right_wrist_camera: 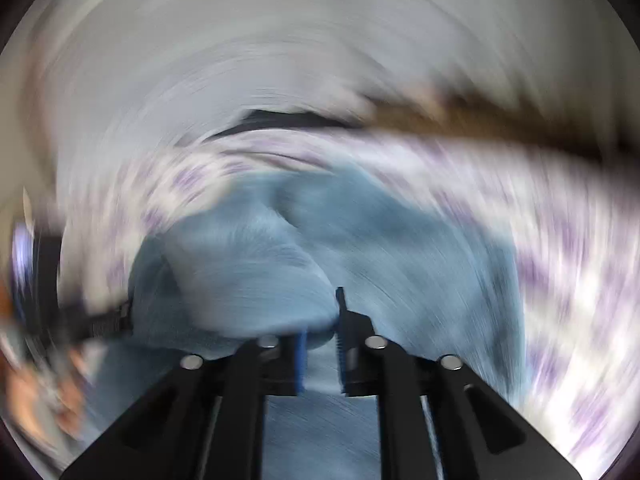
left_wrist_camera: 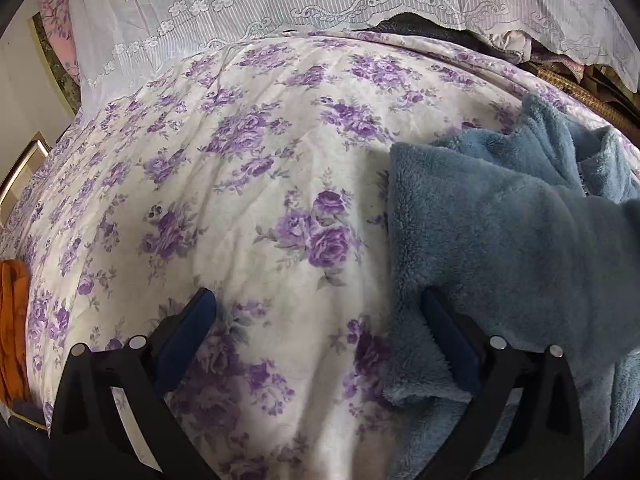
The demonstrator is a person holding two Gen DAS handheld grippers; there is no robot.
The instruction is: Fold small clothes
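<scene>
A fluffy blue garment [left_wrist_camera: 500, 232] lies partly folded on a bed sheet [left_wrist_camera: 240, 184] printed with purple flowers. My left gripper [left_wrist_camera: 316, 312] is open and empty above the sheet, with its right finger resting at the garment's left edge. The right wrist view is badly blurred by motion. In it my right gripper [right_wrist_camera: 322, 316] is nearly closed, with a fold of the blue garment [right_wrist_camera: 256, 280] bunched over and between its fingers.
A white lace curtain [left_wrist_camera: 280, 8] hangs behind the bed. An orange cloth [left_wrist_camera: 12, 320] lies at the left edge. A woven basket rim [left_wrist_camera: 580, 92] and other clothes sit at the back right. A door with a metal handle [left_wrist_camera: 24, 172] is on the left.
</scene>
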